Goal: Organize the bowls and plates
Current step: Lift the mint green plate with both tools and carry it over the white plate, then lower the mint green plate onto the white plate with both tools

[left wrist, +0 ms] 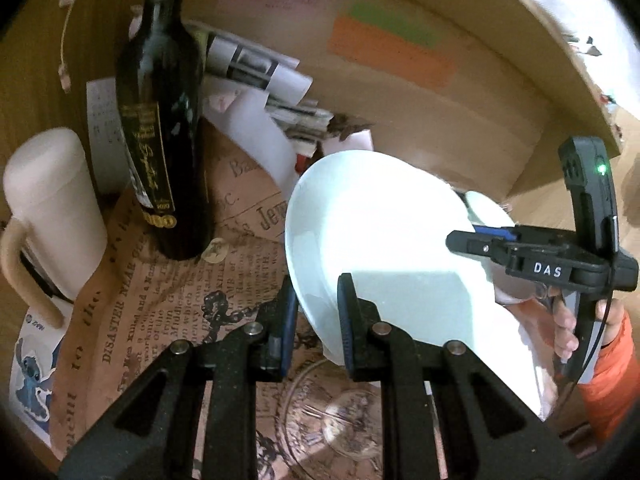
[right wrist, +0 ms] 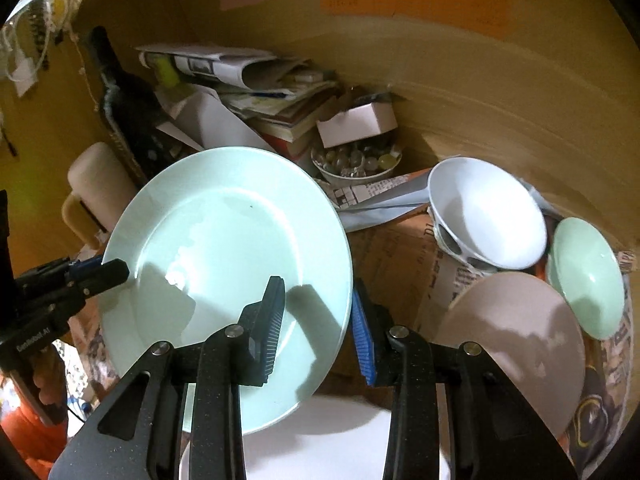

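Note:
A pale green plate (right wrist: pixel 224 240) is held tilted in the air between both grippers; it also shows in the left wrist view (left wrist: pixel 376 240). My left gripper (left wrist: pixel 318 320) straddles its near rim and appears shut on it; it shows at the plate's left edge in the right wrist view (right wrist: pixel 102 270). My right gripper (right wrist: pixel 318 320) has one finger over the plate face and one outside the right rim, a gap showing. It shows at the plate's far side in the left wrist view (left wrist: pixel 480 240). A white bowl (right wrist: pixel 488 216), a small green bowl (right wrist: pixel 588 280) and a beige plate (right wrist: pixel 516 344) lie to the right.
A dark wine bottle (left wrist: pixel 160 128) and a cream mug (left wrist: pixel 52 216) stand at the left on printed paper (left wrist: pixel 160 300). Stacked books and papers (right wrist: pixel 272 100), a small white box (right wrist: pixel 356 124) and a bowl of marbles (right wrist: pixel 356 164) sit by the cardboard wall. A white plate (right wrist: pixel 320 440) lies below.

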Tool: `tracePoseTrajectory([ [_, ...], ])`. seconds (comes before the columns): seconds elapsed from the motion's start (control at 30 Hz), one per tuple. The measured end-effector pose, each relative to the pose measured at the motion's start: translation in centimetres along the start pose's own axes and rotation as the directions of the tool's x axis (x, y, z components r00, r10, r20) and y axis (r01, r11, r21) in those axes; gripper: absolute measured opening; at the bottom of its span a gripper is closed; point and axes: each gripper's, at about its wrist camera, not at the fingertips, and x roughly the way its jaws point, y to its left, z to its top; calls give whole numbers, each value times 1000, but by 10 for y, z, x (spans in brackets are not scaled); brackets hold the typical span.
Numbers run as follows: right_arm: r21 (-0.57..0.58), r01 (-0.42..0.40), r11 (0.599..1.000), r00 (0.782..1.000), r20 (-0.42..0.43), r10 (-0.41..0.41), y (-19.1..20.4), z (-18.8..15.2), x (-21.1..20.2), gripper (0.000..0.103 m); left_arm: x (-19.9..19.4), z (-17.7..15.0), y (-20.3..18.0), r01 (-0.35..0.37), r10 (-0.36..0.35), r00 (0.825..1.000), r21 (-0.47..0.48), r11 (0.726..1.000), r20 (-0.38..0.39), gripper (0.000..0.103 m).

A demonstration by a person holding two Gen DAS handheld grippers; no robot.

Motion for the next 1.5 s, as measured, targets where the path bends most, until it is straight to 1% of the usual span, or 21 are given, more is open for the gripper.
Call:
tracePoseTrajectory([
  [0.13, 0, -5, 1000, 1000, 25, 5, 1, -10, -6, 30, -16, -3, -12, 5, -6, 999, 16, 1000, 35, 18],
  [0.2, 2, -3, 1000, 999, 39, 3, 1, -14, -10, 30, -20, -4, -14, 11, -11, 999, 18, 1000, 41, 18],
  [0.57, 11, 12, 1000, 997, 80, -13, -1, -39, -40, 30, -32, -23, -34, 43, -44, 998, 32, 999, 41, 18],
  [0.73, 23, 24, 999, 996, 84, -26, -1, -52, -48, 30, -33, -33, -41, 58, -59, 998, 40, 998, 32, 18],
  [1.07, 69, 44, 997, 995, 87, -50, -9, -81, -60, 30, -33, -43, -52, 95, -95, 995, 53, 994, 2, 18],
  [1.5, 129, 64, 990, 996, 56, -72, -26, -114, -57, 30, -22, -65, -71, 112, -107, 992, 80, 991, -65, 18],
])
